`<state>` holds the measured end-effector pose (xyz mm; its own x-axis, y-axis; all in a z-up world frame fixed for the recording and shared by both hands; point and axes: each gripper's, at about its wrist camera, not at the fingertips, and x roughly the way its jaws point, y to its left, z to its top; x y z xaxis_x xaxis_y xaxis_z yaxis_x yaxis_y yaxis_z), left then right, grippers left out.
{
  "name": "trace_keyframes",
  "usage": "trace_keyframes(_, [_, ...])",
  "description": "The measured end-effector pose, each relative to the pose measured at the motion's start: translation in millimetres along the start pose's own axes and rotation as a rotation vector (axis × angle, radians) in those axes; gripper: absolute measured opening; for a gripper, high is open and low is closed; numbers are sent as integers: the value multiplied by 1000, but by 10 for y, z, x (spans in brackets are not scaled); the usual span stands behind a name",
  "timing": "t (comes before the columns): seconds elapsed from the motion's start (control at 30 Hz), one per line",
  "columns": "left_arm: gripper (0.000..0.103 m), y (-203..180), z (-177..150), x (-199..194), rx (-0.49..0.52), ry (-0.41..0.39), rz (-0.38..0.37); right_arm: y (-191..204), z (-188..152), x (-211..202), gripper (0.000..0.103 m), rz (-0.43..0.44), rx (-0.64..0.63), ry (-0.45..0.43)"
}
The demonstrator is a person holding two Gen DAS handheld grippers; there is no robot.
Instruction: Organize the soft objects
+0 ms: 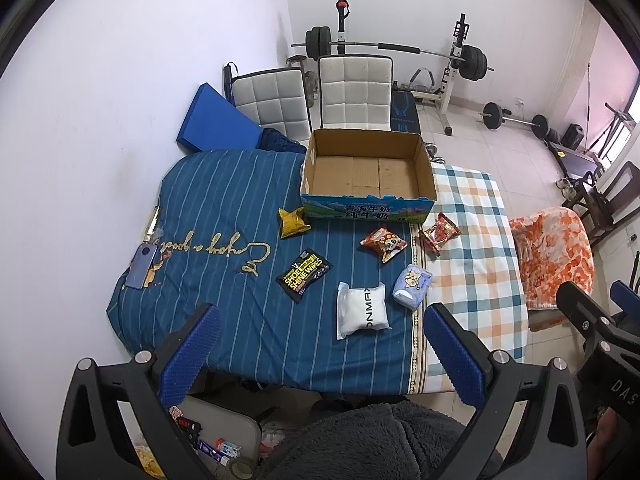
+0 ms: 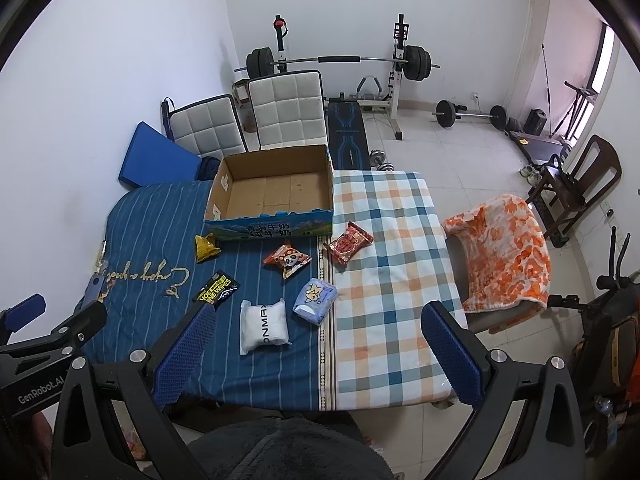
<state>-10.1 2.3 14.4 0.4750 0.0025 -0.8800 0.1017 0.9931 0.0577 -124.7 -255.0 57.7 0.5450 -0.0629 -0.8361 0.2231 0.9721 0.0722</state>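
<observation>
An open cardboard box (image 1: 366,168) is sitting in the upper middle of both views, on a blue striped bedsheet (image 1: 224,208); its brown corrugated floor is showing and nothing is lying inside it. Below the box, six soft packets are lying loose on the sheet: a crinkled yellow pouch (image 1: 293,222), a black shoe shine wipes pack (image 1: 305,275), an orange panda snack bag (image 1: 383,243), a red snack bag (image 1: 439,233) on the checked cloth (image 1: 476,248), a pale blue tissue pack (image 1: 412,286) and a puffy white pack (image 1: 362,316).

A blue phone (image 1: 141,267) is resting at the left edge of the sheet. A dark fleece garment at the bottom is cut off by the frame.

The left gripper (image 1: 320,356) and the right gripper (image 2: 316,356) are both hanging above the near edge with their blue ribbed pads (image 1: 188,356) wide apart, touching nothing.
</observation>
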Motion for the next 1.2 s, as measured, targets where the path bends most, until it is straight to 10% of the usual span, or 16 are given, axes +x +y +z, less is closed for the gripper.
trace_keyframes(0.33, [103, 7, 75, 682, -92, 54, 26, -272, 53, 695, 103, -25, 45, 77])
trace_keyframes(0.8, [103, -178, -308, 3201, -84, 473, -44, -301, -230, 3111, 103, -83, 50, 390])
trace_keyframes(1.2, [103, -697, -611, 4281, -62, 677, -129, -647, -614, 4264, 103, -91, 54, 569])
